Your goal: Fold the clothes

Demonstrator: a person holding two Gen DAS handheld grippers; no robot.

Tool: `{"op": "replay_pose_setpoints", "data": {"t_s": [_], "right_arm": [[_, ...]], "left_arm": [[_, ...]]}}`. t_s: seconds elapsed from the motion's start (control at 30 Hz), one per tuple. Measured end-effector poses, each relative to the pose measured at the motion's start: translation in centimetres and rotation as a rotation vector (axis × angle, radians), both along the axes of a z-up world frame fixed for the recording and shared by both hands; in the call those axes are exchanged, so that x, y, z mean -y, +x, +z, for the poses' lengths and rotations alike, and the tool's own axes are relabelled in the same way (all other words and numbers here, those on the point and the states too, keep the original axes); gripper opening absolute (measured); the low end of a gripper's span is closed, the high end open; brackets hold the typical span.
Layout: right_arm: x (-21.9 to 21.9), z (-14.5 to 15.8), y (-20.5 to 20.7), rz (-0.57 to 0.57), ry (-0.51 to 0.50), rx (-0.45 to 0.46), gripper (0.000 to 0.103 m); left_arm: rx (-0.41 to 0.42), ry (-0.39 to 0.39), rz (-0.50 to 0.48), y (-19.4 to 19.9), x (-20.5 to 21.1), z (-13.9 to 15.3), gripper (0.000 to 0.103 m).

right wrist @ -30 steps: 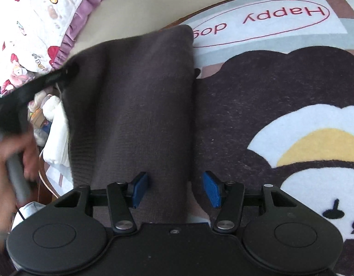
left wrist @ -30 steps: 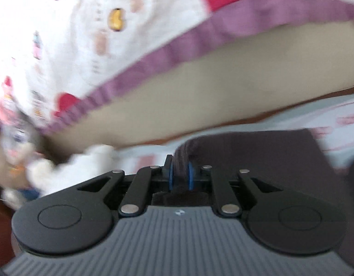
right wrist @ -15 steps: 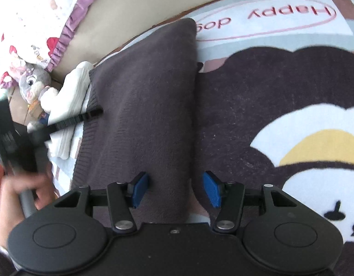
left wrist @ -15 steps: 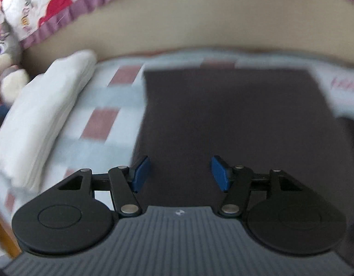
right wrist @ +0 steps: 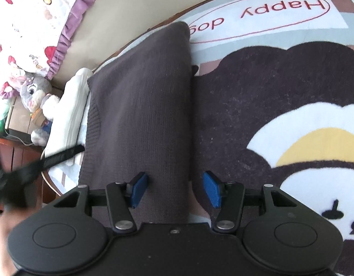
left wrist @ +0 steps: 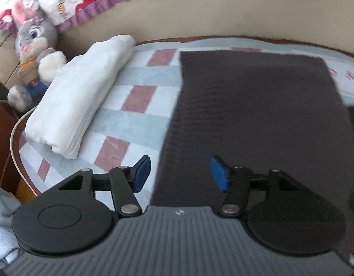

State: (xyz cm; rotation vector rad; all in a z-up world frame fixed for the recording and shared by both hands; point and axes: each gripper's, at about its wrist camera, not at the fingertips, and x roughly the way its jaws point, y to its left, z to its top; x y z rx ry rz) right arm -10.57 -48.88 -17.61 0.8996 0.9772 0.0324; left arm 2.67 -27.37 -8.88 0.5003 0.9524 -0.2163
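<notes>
A dark brown knitted sweater (left wrist: 257, 115) lies folded flat in a long rectangle on the cartoon bedspread (left wrist: 140, 82). My left gripper (left wrist: 180, 174) is open above the sweater's near left edge, nothing between its blue pads. In the right wrist view the same sweater (right wrist: 142, 103) runs away from me. My right gripper (right wrist: 174, 188) is open over its near end, the pads standing either side of the cloth without pressing it. The left gripper's black finger (right wrist: 62, 153) shows blurred at the sweater's left side.
A folded white cloth (left wrist: 82, 101) lies left of the sweater, near the bed's edge. A grey plush rabbit (left wrist: 34, 46) sits beyond it. A quilt with a purple frill (left wrist: 96, 2) lies at the back. The dog-print bedspread (right wrist: 280, 92) stretches to the right. Light blue fabric (left wrist: 2, 218) lies at lower left.
My left gripper let go of the sweater's corner, opened, and swung away and down. The sweater's lifted part now lies flat. The right gripper has stayed still and open.
</notes>
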Motion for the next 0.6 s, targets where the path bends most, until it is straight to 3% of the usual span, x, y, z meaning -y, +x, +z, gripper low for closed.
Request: {"op": "replay_pose_setpoints", "data": {"t_s": [0.17, 0.27, 0.37, 0.5, 0.57, 0.6], "right_arm": [[0.2, 0.4, -0.5, -0.023, 0.021, 0.03, 0.06], [0.1, 1.2, -1.1, -0.027, 0.041, 0.069, 0.06], [-1.1, 2.8, -1.6, 0.021, 0.017, 0.094, 0.061], [-4.8, 6.4, -2.4, 0.189, -0.11, 0.1, 0.061], [-6.4, 9.8, -3.0, 0.253, -0.219, 0.133, 0.061], [-6.9, 11.6, -3.3, 0.28, -0.265, 0.157, 0.061]], "left_arm": [[-0.145, -0.038, -0.059, -2.9, -0.8, 3.2, 0.063], [-0.105, 0.053, -0.175, -5.7, -1.0, 6.8, 0.063], [-0.102, 0.064, -0.209, -7.3, -2.7, 11.1, 0.064], [-0.157, -0.032, -0.19, -8.6, -6.2, 16.2, 0.072], [-0.158, 0.003, -0.214, -9.0, -7.4, 17.1, 0.072], [-0.158, 0.063, -0.226, -9.2, -7.8, 17.0, 0.072]]}}
